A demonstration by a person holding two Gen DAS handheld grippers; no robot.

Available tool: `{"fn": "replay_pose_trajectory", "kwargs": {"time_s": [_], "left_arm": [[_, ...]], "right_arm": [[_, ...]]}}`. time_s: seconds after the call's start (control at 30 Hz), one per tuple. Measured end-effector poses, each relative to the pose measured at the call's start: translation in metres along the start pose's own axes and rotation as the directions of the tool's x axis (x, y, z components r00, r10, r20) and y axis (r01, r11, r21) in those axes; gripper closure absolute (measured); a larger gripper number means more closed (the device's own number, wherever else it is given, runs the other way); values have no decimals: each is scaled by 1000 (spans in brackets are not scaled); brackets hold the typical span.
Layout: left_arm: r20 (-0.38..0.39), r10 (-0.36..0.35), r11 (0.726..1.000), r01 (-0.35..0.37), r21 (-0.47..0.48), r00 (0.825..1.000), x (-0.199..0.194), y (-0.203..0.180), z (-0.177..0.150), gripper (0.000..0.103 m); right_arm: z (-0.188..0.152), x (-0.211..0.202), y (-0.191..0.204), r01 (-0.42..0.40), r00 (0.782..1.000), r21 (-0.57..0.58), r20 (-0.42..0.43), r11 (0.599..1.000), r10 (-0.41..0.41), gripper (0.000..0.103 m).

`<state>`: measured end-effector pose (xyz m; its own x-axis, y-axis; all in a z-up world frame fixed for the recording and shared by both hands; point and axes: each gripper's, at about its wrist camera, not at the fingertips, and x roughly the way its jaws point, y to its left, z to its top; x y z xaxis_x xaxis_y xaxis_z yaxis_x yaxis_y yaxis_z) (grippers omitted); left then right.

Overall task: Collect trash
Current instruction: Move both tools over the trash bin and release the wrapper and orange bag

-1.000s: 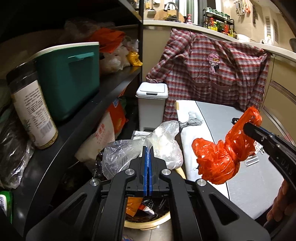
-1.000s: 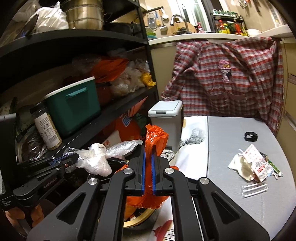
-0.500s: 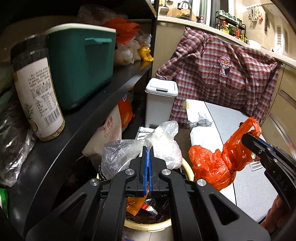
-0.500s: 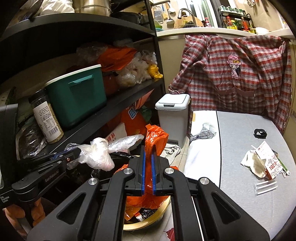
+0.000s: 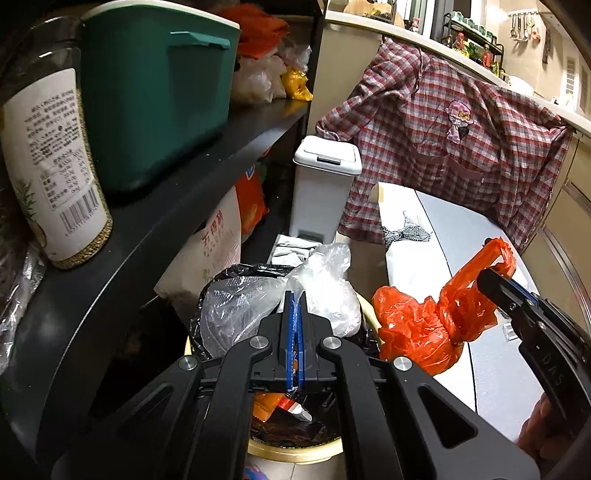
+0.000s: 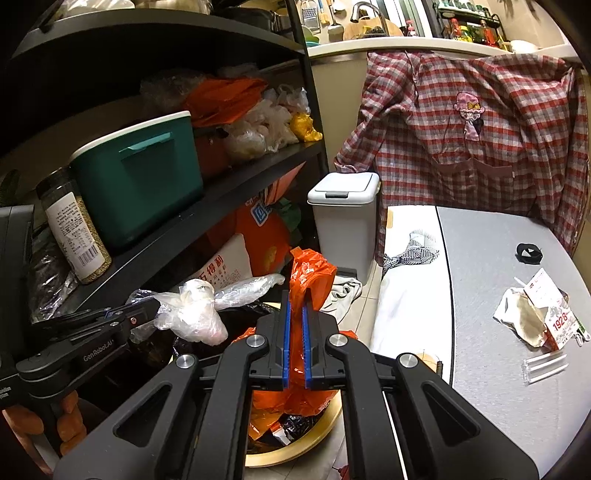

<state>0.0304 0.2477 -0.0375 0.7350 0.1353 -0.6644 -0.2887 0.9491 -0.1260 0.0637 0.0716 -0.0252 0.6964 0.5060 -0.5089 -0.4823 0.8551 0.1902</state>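
Right wrist: crinkled orange plastic bag [image 6: 312,273] pinched.

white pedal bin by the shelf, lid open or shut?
Shut. The white pedal bin has its lid lying flat on the rim in both wrist views, no gap.

- A home kitchen: at twelve o'clock a pale curved countertop [image 6: 369,46] carries a metal tap [image 6: 360,9] and a rack of bottles [image 6: 469,26].
- At ten o'clock, black pantry shelving [image 6: 229,188] holds a teal plastic storage box [image 6: 144,173] and bagged food.
- A red checked shirt [image 6: 469,133] hangs off the counter; a white lidded pedal bin [image 6: 343,218] stands below.
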Motion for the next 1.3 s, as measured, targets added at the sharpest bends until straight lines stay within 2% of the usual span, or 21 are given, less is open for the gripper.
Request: {"fn": "replay_pose_trajectory", "kwargs": {"time_s": [0.07, 0.1, 0.13, 0.17, 0.23, 0.33, 0.47, 0.63, 0.87, 0.97, 1.03, 1.1, 1.3], "left_arm": [[2, 6, 1000, -6, 2, 1000, 2, 0, 0, 101], [2, 9, 1000, -9, 0, 1000, 2, 1, 1, 98], [8, 11, 1000, -11, -7, 1000, 1, 2, 0, 83], [15, 17, 1000, -17, -9, 1000, 0, 3, 1, 51], [63, 72, 997, -71, -22, 995, -6, 5, 2, 21], [101, 100, 995, -98, -31, 990, -12, 7, 5, 19], [83, 114, 993, -111, -46, 990, -9, 12, 6, 18], [111, 153, 987, -148, -56, 982, -16, 16, 5, 12], [129, 179, 984, -176, -28, 975, -19, 13, 5, 12], [132, 184, 983, -181, -30, 974, -19, 14, 5, 12], [129, 187, 982, -184, -35, 974, -19, 15, 6, 12], [128, 192, 981, -189, -37, 973, -18, 16, 6, 12], [128, 201, 979, -196, -45, 971, -18, 18, 6, 12]], "right_arm": [[0, 3, -1, -1, 1000, 5, -3, 1000, 1, 98], [0, 4, -1, -2, 1000, 6, -4, 1000, 2, 98], [0, 5, -1, -4, 1000, 7, -5, 1000, 4, 98], [0, 6, -1, -4, 1000, 5, -5, 1000, 4, 98], [-1, 7, 1, -2, 1000, 2, -5, 1000, 2, 97], [-1, 9, 2, -4, 1000, 3, -7, 1000, 4, 97], [-2, 9, 3, -8, 1000, 2, -10, 1000, 8, 97], [-3, 8, 9, -32, 999, -13, -9, 999, 32, 97], [-8, 11, 19, -71, 997, -33, -25, 997, 70, 96], [-11, 15, 23, -93, 995, -42, -44, 995, 91, 89], [-12, 18, 26, -101, 993, -48, -62, 994, 98, 67], [-13, 18, 26, -103, 993, -43, -64, 994, 100, 56], [-14, 10, 21, -73, 996, -50, -51, 996, 70, 50]]}}
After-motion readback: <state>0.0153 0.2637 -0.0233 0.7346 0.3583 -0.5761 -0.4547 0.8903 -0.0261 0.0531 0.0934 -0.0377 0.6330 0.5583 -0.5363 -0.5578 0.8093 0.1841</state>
